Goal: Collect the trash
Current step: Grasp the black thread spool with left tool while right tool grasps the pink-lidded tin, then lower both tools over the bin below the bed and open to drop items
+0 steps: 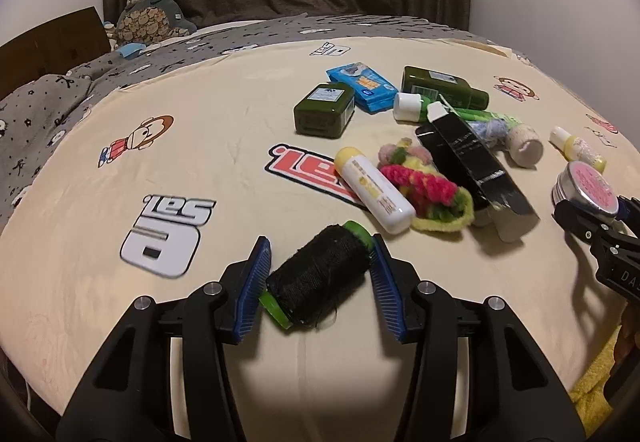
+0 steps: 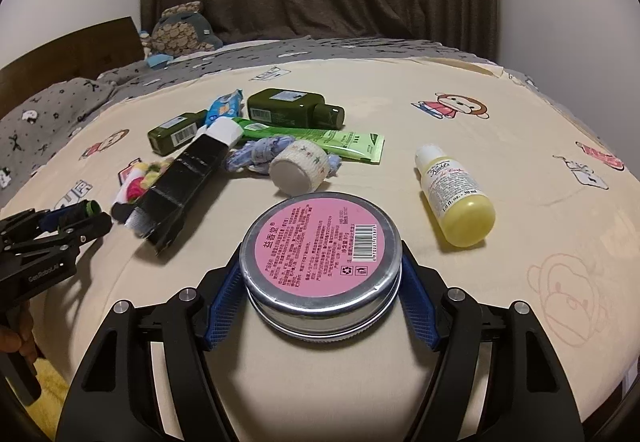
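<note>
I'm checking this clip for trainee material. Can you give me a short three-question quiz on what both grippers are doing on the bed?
1. True or false: the left gripper has a spool of black thread between its fingers.
2. Which item sits between the right gripper's fingers? A) the yellow bottle B) the tin with a pink label C) the black box
3. Fill in: the yellow bottle lies on the bedsheet, apart from the pile, on the tin's ____ side in the right wrist view.

Key: 1 true; 2 B; 3 right.
</note>
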Action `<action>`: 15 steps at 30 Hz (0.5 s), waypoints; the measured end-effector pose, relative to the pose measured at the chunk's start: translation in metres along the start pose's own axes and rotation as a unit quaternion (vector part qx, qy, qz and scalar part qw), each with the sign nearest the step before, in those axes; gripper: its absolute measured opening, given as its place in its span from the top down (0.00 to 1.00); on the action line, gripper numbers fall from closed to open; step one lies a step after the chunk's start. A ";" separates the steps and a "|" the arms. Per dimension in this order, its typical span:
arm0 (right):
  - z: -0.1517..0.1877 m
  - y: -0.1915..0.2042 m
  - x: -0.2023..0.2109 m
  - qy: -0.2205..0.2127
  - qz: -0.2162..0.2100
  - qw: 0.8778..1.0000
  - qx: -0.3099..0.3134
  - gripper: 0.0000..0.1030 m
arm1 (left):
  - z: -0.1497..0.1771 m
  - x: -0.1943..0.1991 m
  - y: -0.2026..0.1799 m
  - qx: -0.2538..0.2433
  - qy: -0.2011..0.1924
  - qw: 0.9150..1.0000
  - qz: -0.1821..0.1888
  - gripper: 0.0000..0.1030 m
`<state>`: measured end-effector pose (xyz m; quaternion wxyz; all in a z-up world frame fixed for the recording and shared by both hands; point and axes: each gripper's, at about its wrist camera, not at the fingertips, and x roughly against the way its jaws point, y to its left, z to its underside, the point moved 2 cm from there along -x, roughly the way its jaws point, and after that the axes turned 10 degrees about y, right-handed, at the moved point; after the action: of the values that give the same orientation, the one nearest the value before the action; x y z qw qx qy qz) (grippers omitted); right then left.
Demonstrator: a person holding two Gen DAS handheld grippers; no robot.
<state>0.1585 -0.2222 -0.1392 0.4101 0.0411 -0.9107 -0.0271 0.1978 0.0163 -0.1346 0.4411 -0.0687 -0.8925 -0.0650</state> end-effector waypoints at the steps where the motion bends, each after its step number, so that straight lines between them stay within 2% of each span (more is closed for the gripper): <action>1: 0.001 0.001 0.003 -0.002 0.001 1.000 0.002 0.31 | 0.002 0.004 0.000 0.002 0.000 1.000 0.001 0.54; 7: 0.013 0.003 0.048 -0.020 -0.002 1.000 0.009 0.31 | 0.020 0.049 -0.014 0.002 -0.021 1.000 0.009 0.54; 11: 0.027 0.003 0.082 -0.020 -0.025 0.999 0.011 0.31 | 0.035 0.083 -0.028 -0.006 -0.036 0.999 0.017 0.54; 15: 0.051 0.002 0.110 -0.021 -0.009 0.999 0.036 0.31 | 0.058 0.113 -0.046 -0.020 -0.046 0.998 0.030 0.54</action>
<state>0.0476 -0.2303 -0.0909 0.3892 0.0634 -0.9190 0.0011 0.0771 -0.0110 -0.0822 0.3997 -0.1073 -0.9079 -0.0666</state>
